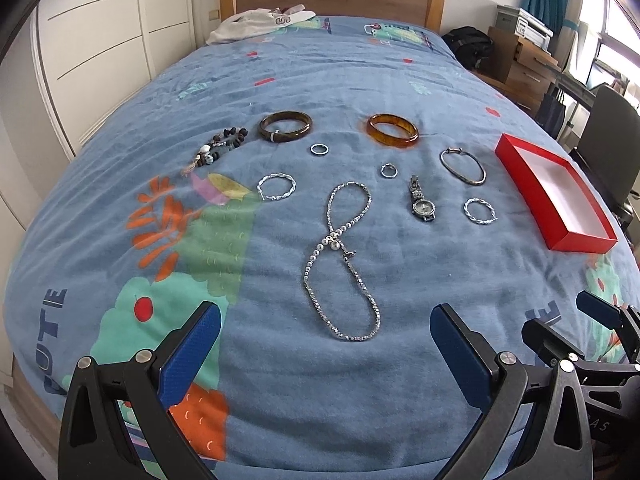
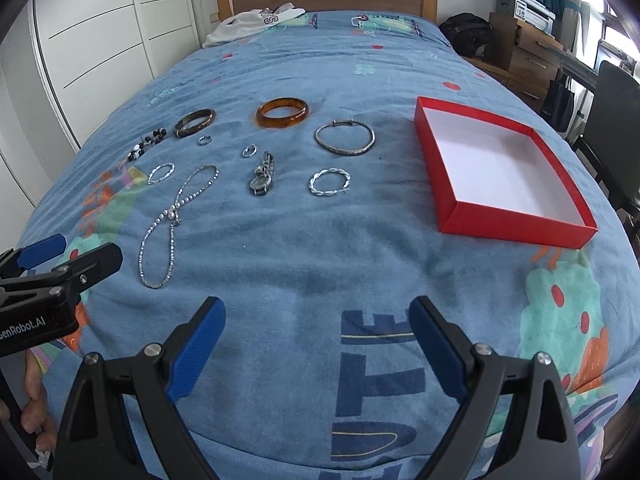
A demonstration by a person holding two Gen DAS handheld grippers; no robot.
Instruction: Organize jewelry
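While both claws, left claw (image 1: 325, 354) and right claw (image 2: 318, 346), are hovering wide open and empty over the bed (image 2: 304, 256), beaded necklace (image 1: 343, 264) is lying nearest, wristwatch (image 2: 262, 178), amber bangle (image 2: 282, 112) lying beyond, red box (image 2: 516, 226) sitting right, nothing blocking.

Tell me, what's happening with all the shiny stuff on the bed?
A person holds two grabbing tools above a bed to tidy jewelry. The left gripper and right gripper are both open and holding nothing. Spread on the blue bedspread lie a long necklace, a watch, an amber bangle, a dark bangle and some silver rings. The red box on the right has nothing in it, so no piece is put away yet.
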